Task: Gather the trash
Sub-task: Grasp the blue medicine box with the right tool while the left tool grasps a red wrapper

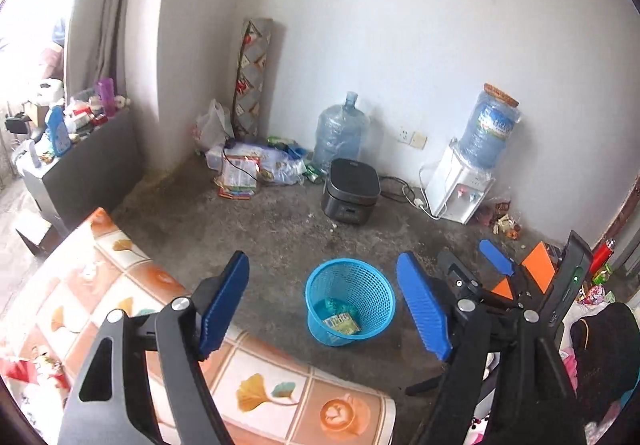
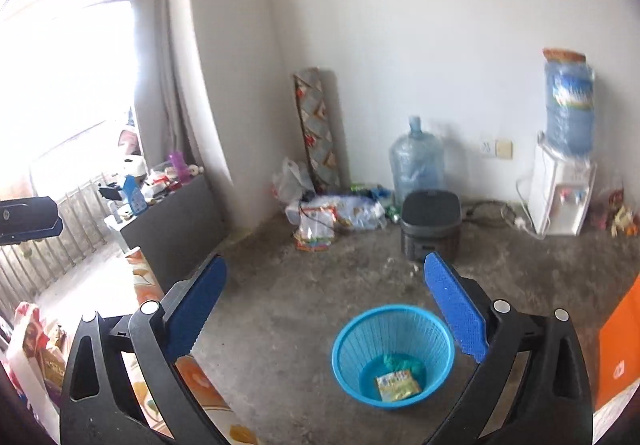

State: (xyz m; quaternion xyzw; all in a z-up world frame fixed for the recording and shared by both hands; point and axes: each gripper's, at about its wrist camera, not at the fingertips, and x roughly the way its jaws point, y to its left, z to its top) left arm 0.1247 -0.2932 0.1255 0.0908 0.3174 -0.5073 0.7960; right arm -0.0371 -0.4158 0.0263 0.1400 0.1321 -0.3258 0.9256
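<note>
A blue mesh waste basket (image 1: 350,301) stands on the concrete floor; it also shows in the right wrist view (image 2: 394,355). Inside lie a yellow-green snack packet (image 2: 398,386) and a crumpled teal piece (image 2: 402,363). My left gripper (image 1: 324,309) is open and empty, held above the basket. My right gripper (image 2: 328,311) is open and empty, also above the basket; it shows at the right of the left wrist view (image 1: 496,257). Wrappers (image 1: 504,223) lie on the floor beside the water dispenser.
A table with a tiled orange cloth (image 1: 120,277) is at the lower left. A black rice cooker (image 1: 351,191), an empty water jug (image 1: 340,133), a water dispenser (image 1: 464,185) and a pile of bags (image 1: 248,165) stand along the far wall. A dark cabinet (image 1: 92,165) is at left.
</note>
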